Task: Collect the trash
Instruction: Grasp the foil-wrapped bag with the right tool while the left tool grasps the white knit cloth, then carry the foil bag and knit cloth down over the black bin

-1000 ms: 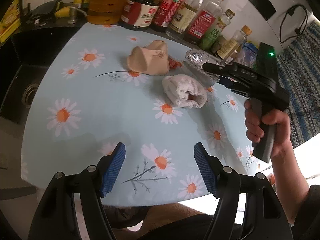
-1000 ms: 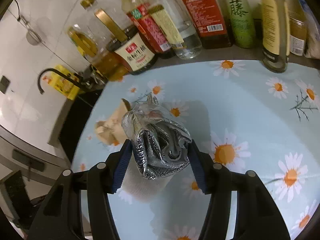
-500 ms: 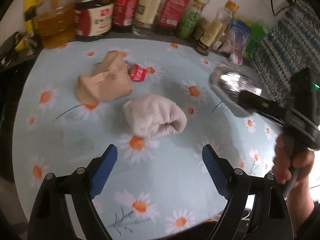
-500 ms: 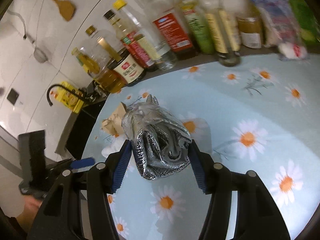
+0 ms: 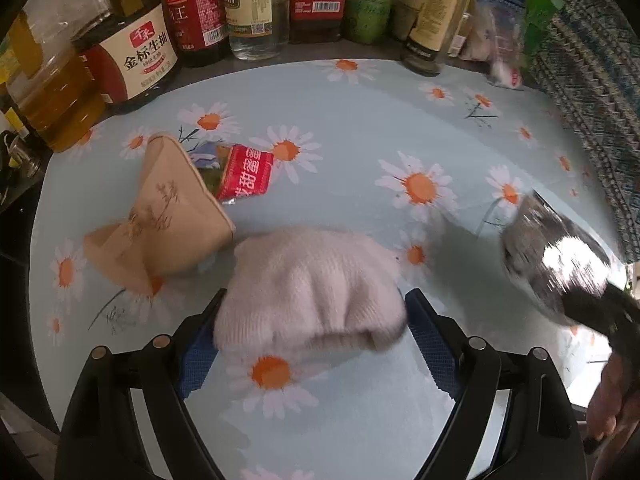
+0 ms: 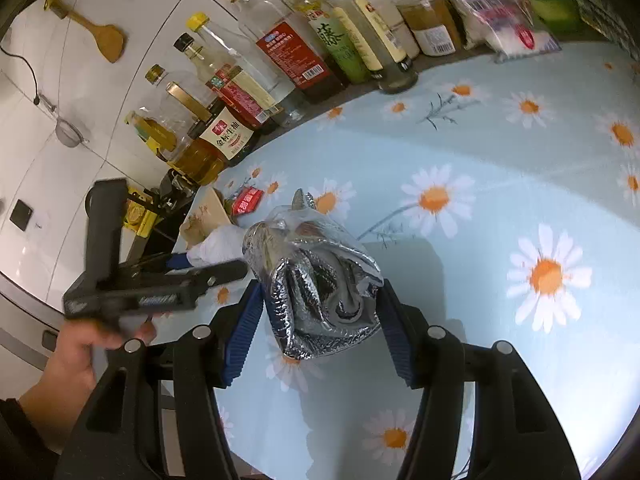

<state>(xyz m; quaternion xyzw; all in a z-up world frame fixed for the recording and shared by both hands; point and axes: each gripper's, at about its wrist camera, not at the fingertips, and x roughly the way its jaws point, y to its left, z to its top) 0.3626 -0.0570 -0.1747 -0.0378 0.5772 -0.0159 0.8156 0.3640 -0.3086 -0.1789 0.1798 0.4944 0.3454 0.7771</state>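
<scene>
Below, the white wad (image 5: 308, 292) lies between the left gripper's (image 5: 312, 344) spread fingers; right gripper (image 6: 320, 320) pinches crumpled foil (image 6: 316, 280)

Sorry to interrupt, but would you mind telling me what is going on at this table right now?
A person is clearing trash from a daisy-print table with two handheld grippers. The right gripper is shut on a crumpled silver foil bag, held above the table. The left gripper has its jaws open on either side of a crumpled white paper towel. A tan paper bag and a red snack wrapper lie on the table behind the towel.
</scene>
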